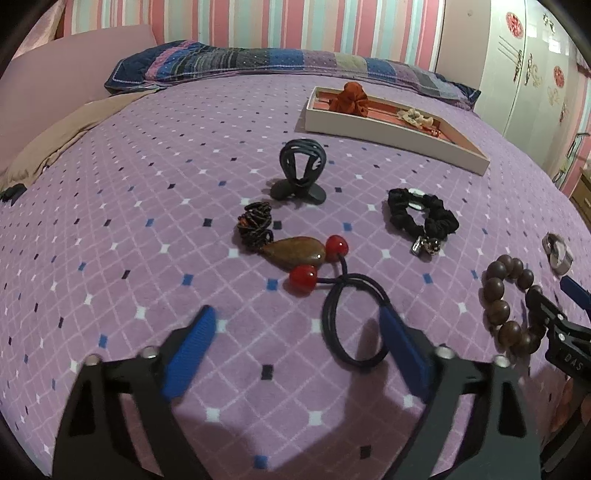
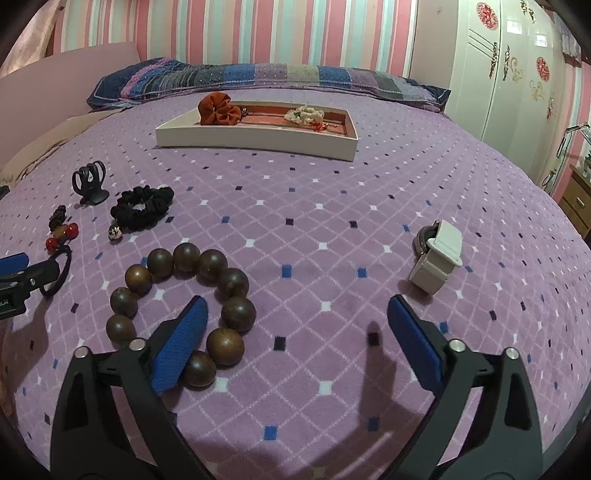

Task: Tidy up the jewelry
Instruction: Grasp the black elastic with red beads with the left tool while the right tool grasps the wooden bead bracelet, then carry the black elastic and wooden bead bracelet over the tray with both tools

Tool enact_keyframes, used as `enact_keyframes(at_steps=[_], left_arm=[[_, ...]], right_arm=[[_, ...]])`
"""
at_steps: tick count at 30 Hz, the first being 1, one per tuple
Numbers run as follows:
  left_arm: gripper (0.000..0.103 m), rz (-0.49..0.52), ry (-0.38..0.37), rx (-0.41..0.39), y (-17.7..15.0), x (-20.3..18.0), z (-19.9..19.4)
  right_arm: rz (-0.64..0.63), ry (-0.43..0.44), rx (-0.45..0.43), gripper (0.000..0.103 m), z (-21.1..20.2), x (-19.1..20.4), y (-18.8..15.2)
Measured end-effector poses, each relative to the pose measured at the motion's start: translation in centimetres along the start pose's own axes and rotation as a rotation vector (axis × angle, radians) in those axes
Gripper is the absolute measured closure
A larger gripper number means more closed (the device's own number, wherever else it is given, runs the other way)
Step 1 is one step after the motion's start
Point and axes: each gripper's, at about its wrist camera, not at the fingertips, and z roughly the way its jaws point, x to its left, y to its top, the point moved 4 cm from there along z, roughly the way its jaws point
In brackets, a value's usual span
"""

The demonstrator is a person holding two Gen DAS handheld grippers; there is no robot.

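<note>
Underfoot, so to speak, a purple fleece bedspread with a white diamond grid (image 2: 332, 192) is covering the whole bed; a pink-and-teal striped wall (image 2: 258, 29) and a white wardrobe with floral decals (image 2: 517, 74) are standing behind. Both black grippers with blue pads are hovering wide open, holding nothing: left gripper (image 1: 299, 328) beside a dark elastic hair tie with red beads (image 1: 343, 295), right gripper (image 2: 295, 317) beside a brown wooden bead bracelet (image 2: 184, 310). A shallow white tray with a coral lining (image 2: 258, 140) is sitting farther back, near a patchwork pillow (image 2: 258, 79).
</note>
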Motion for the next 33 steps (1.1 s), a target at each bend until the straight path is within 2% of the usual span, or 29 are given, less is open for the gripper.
enact_keyframes(at_steps=[10,12,16,18,21,26,33], left_arm=[[0.045,0.040,-0.013,0.027,-0.3,-1.2,0.3],[0.051,0.041,-0.019,0.030,-0.3,-1.3,0.4],[0.064,0.049,-0.033,0.031,-0.1,-1.8,0.5],[0.079,0.056,-0.043,0.033,0.0,-2.0,0.4],[0.089,0.072,-0.048,0.038,0.0,-2.5,0.4],[0.097,0.086,-0.042,0.037,0.0,-2.6,0.3],[0.100,0.070,-0.050,0.019,0.1,-2.4,-0.3]], right_arm=[[0.013,0.035,0.019,0.026,0.8,0.0,-0.2],[0.008,0.054,0.018,0.035,0.8,0.2,-0.2],[-0.016,0.080,0.013,0.047,0.8,0.9,-0.2],[-0.026,0.095,0.012,0.056,0.8,1.3,-0.1],[-0.046,0.105,0.007,0.065,0.6,1.8,-0.1],[-0.058,0.135,0.005,0.079,0.5,2.2,-0.1],[-0.018,0.178,0.002,0.080,0.2,1.4,0.3]])
